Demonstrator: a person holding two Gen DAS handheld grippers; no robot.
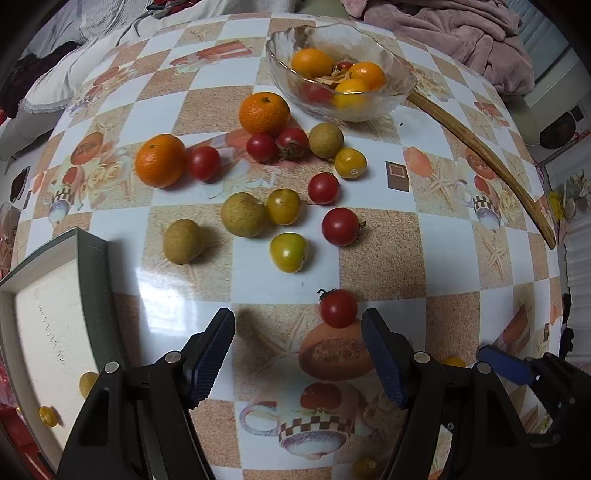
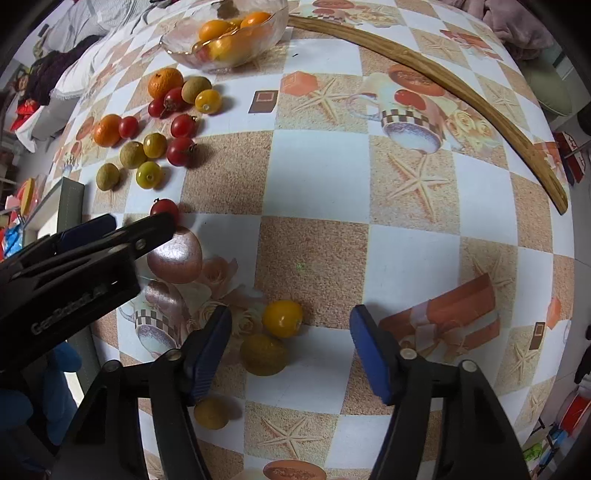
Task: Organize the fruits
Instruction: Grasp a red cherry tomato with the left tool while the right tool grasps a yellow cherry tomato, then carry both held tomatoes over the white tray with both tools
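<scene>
Fruits lie loose beside left tongs (lettered "GenRobot.AI").

A home: patterned tablecloth, glass fruit bowl, piled blankets.

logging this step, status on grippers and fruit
Left gripper open, empty, red tomato just ahead. Right gripper open over yellow tomato. Glass bowl part-filled. Nothing blocking.
</scene>
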